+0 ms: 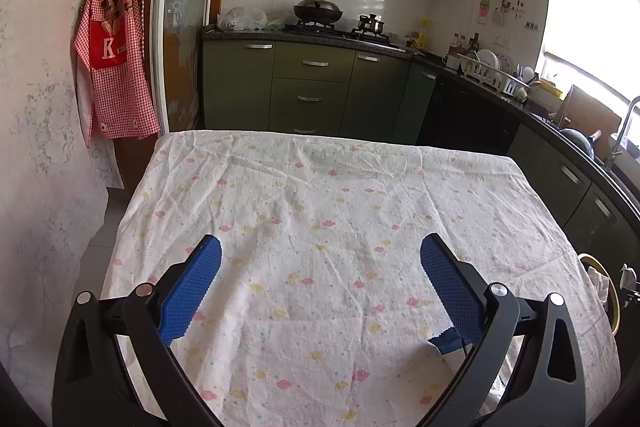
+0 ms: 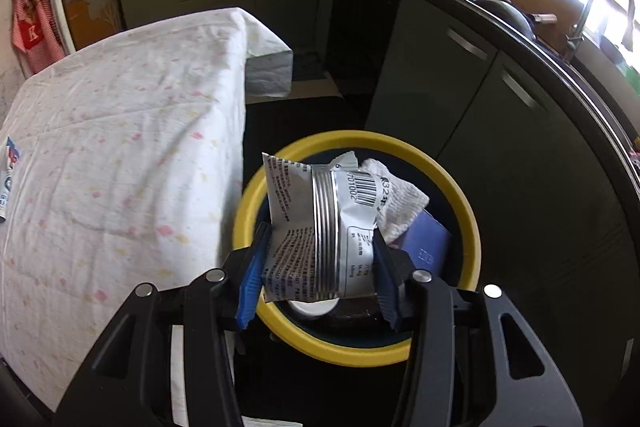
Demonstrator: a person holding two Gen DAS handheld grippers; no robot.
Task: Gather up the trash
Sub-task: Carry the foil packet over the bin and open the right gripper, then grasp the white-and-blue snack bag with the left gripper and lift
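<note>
The step in hand was the drop of one piece of trash. In the right wrist view, the right claw was closed about halfway on a silver snack wrapper, with one blue pad pressing on each side of it. The wrapper hung in the middle of the frame, directly over the yellow-rimmed trash bin, which stood on the floor just beside the cloth-covered bench. In the bin there already lay a white crumpled tissue and a blue packet.

In the left wrist view, the left claw stood wide open and held nothing, above the flowered cloth.

The next move probably called for opening the right claw, so that the wrapper falls inside the rim. One more wrapper seemed to lie at the left edge of the right wrist view, so the task was likely not finished.
</note>
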